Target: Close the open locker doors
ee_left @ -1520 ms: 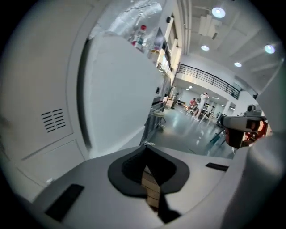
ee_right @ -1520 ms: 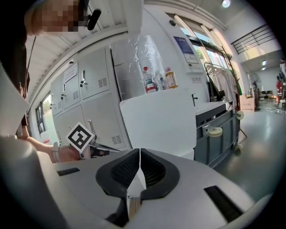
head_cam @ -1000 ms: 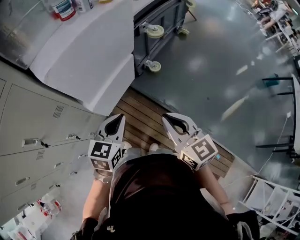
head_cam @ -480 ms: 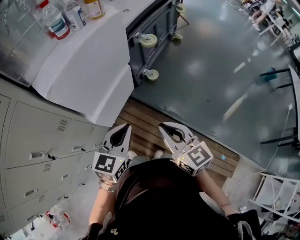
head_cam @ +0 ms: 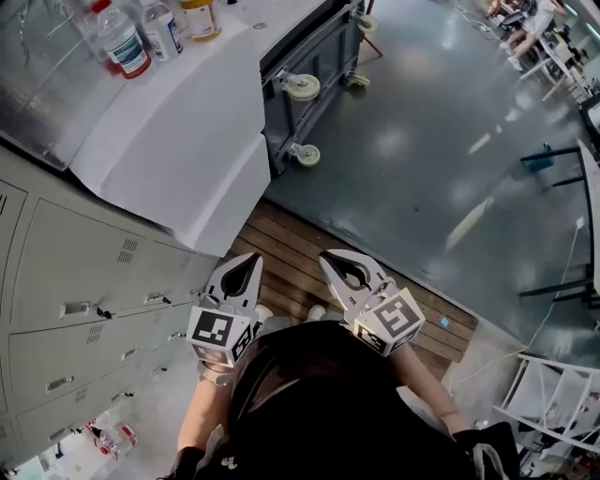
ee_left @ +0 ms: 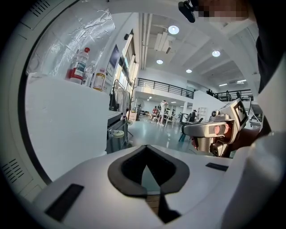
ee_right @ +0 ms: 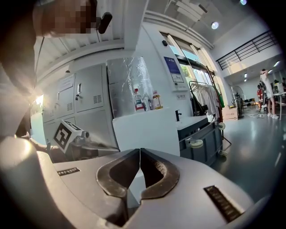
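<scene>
On the white table (head_cam: 178,141), ahead and to the left of my left gripper (head_cam: 248,260), stand three bottles. One has a red cap and a red label (head_cam: 120,45) and looks clear inside. The one beside it is also clear (head_cam: 164,28). The third holds a yellow liquid (head_cam: 201,16). Past the table is a grey cart on wheels (head_cam: 314,56); I cannot see what is in it.

I hold both grippers close in front of my body, side by side, pointing forward and a little down over the wooden platform (head_cam: 291,248). The left gripper is closed, jaws together with nothing between them. The right gripper (head_cam: 330,257) is closed and empty too.

The grey lockers (head_cam: 75,272) are to the left of my left gripper, near it but apart. The doors I can see there lie flat and shut.
</scene>
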